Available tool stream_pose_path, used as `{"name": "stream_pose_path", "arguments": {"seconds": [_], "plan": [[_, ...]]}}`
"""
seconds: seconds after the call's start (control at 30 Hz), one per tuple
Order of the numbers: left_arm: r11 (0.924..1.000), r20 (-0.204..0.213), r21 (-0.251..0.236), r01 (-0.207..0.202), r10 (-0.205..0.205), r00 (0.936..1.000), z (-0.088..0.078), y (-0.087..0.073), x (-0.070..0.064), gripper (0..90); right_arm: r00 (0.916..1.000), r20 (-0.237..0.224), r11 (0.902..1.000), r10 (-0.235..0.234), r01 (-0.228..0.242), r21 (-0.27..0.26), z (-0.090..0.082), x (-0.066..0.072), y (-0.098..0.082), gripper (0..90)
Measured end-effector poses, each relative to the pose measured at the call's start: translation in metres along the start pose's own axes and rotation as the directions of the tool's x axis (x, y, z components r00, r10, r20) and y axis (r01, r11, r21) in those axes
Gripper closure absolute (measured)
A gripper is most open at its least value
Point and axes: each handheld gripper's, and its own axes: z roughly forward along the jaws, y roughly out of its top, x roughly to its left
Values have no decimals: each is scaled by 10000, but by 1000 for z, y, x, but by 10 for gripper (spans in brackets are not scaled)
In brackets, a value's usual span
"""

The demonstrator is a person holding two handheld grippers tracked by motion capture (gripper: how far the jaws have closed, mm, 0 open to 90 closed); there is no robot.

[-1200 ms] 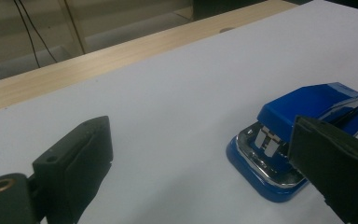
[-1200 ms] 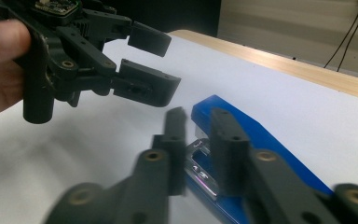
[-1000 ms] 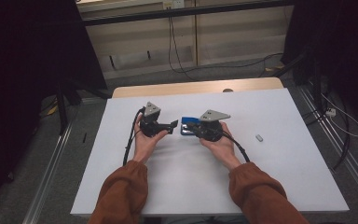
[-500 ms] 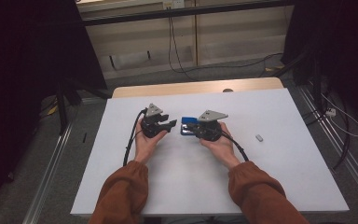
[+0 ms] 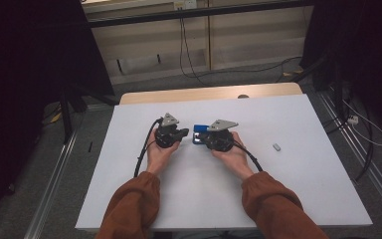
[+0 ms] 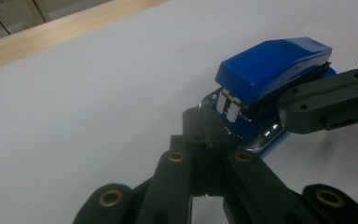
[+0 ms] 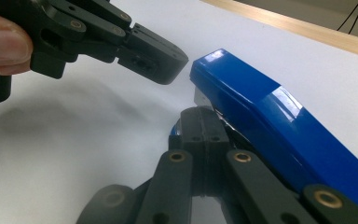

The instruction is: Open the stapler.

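Note:
A blue stapler [image 5: 199, 130] with a chrome underside sits between the two grippers at mid-table. My right gripper [image 5: 202, 140] comes at it from the right, shut, its jaws pinched on the lower part under the blue top [image 7: 261, 107]. In the left gripper view those jaws [image 6: 284, 105] lie along the stapler [image 6: 270, 65]. My left gripper [image 5: 184, 132] points at the stapler's front end. Its jaws have just been closing and now meet with nothing between them. Its tips [image 6: 205, 126] stop just short of the metal nose, and the right gripper view shows a small gap at them [image 7: 168, 60].
A white sheet [image 5: 288, 199] covers the table, with a wooden strip [image 5: 209, 93] along the far edge. A small grey piece [image 5: 276, 147] lies to the right of the hands. Black frames and cables stand on the floor around the table.
The left gripper's jaws went from wide open to shut. Both hands and the stapler stayed about where they were.

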Motion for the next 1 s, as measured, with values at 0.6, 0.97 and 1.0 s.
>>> {"name": "stream_pose_path", "arguments": {"seconds": [0.6,0.97,1.0], "plan": [[9995,238,284,-109,102,9997,10,2,-8,900,9994,336,9977,-50,27,673,7,1,2,900],[9998,274,135,-135,131,9995,11,4,-9,900,9994,283,9970,214,-234,738,8,-2,2,900],[9998,274,123,-160,157,9995,11,5,-9,900,9993,278,9970,259,-279,724,8,-2,2,900]]}}
